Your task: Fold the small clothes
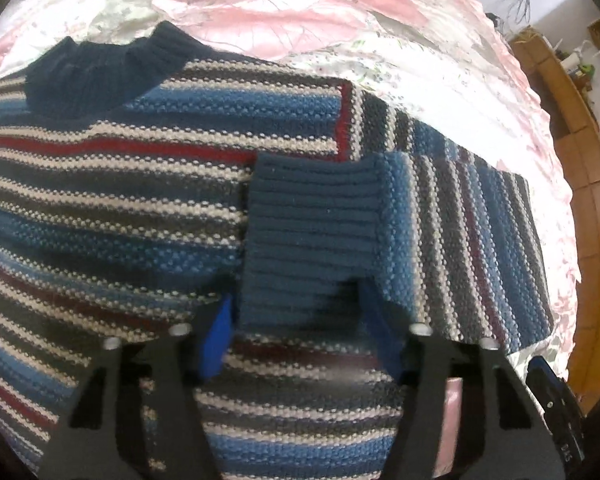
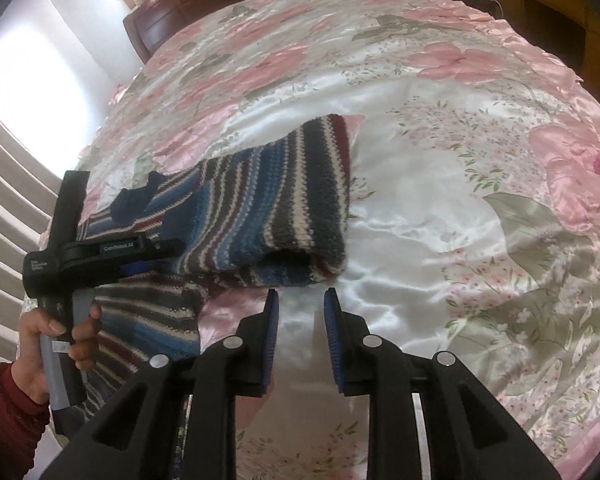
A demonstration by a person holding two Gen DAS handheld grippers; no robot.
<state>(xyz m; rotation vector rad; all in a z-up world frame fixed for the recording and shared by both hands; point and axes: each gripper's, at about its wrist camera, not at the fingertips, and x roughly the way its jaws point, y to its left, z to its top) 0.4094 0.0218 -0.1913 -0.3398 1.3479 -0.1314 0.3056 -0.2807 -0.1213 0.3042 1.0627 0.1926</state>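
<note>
While the left gripper (image 1: 298, 334) stands at the sleeve end: its jaws are spread wide, one on each side of the near edge of the ribbed cuff (image 1: 312, 232), and pinch nothing that I can see; if they shut here they may catch the body layer beneath as well as the cuff
Right gripper (image 2: 301, 320): spread and empty at 6 o'clock of its own view, over bare bedspread (image 2: 420, 240), just short of the sleeve's bend; it steadies nothing
Sleeve (image 1: 460, 240): laid across the chest from 3 o'clock, cuff near the middle; thick knit probably springs back, so the fold may open once left alone
Sweater (image 1: 100, 200): flat on the bed, filling 9 o'clock to centre in the left view, collar (image 1: 108, 68) at 11 o'clock; a sideways drag on the cuff would likely skew the stripes and ruck the body
Bedspread: glossy satin, likely slippery, so the whole garment could slide under a push
Sleeve bend (image 2: 292, 200): bulges open at its near end in the right view, a lump for later folds
Bed edge (image 1: 556, 240): at 3 o'clock, near the sleeve bend; a slide that way risks the sleeve hanging over
</note>
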